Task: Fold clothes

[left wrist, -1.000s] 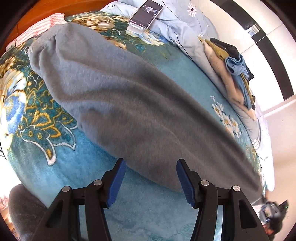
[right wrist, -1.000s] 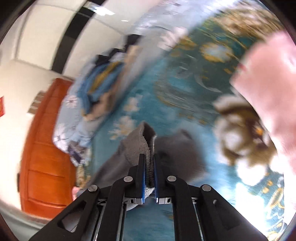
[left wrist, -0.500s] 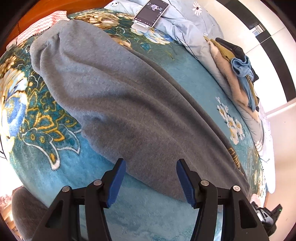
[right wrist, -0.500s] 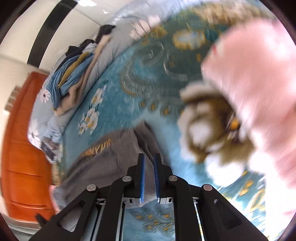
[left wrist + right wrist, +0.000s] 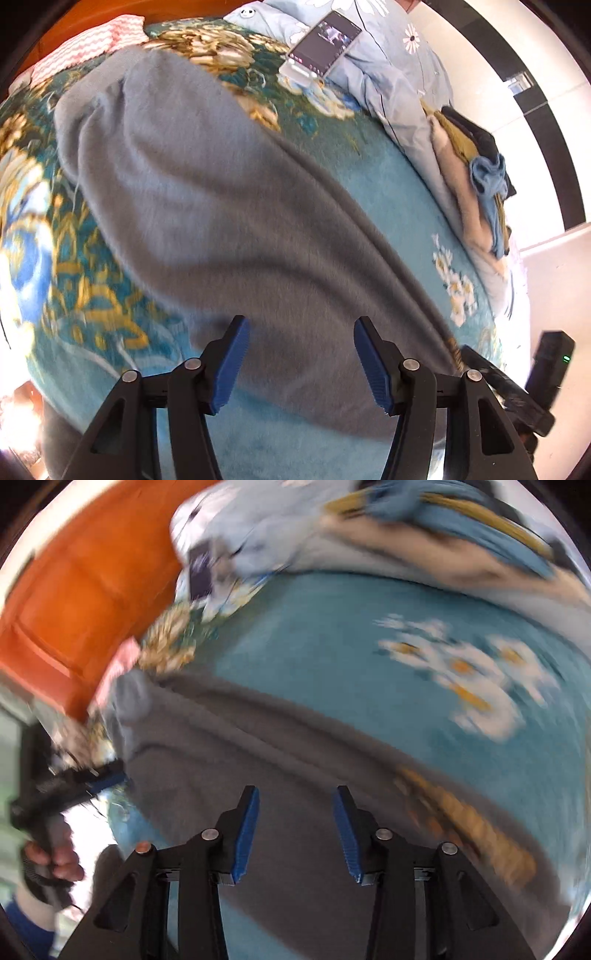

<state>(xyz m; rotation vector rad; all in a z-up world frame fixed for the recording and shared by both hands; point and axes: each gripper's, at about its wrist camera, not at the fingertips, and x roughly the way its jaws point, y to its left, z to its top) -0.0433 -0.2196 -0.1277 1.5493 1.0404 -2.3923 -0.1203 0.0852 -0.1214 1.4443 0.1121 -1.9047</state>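
Bedspread point(image 5: 332, 672) under released grey garment point(image 5: 295, 760); right tool point(image 5: 295, 812) just opened, left tool point(image 5: 299, 343) wide.

Bright daylight, overexposed edges; strong fisheye bending; right view heavily motion-blurred, left view mildly soft

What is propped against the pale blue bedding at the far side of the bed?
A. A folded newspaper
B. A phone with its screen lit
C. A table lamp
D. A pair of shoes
B: in the left wrist view a phone with a lit screen leans on a white stand against the light blue floral quilt, beyond the grey garment spread on the teal blanket.
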